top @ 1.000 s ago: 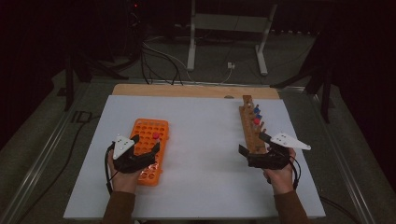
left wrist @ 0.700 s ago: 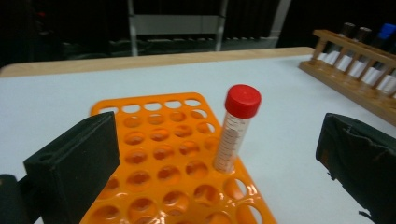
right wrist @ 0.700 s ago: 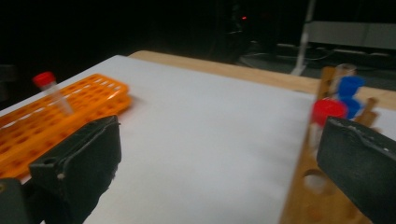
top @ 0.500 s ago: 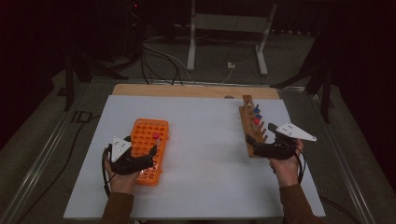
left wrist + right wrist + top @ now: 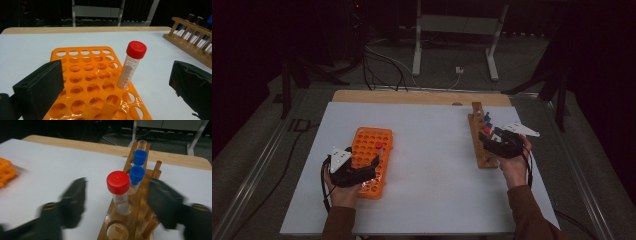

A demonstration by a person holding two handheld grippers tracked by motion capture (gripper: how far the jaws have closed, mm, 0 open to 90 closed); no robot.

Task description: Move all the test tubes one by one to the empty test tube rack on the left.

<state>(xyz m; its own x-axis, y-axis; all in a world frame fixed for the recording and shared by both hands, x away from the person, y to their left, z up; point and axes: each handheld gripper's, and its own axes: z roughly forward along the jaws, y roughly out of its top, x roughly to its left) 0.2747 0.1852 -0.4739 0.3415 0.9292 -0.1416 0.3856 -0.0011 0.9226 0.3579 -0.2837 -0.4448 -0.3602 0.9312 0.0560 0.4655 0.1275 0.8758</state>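
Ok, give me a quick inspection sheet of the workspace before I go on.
Surface: white table top, wooden strip along the far edge.
Job's things: orange rack holding one red-capped tube; wooden rack holding a red-capped tube, two blue-capped tubes and a clear uncapped one.
Clutter: nothing seen.
Grippers: left gripper open over the orange rack; right gripper open, jaws either side of the wooden rack's red-capped tube, not touching.
Cables: loose cables on the floor beyond the table.
Surroundings: dark room, metal stand legs behind.
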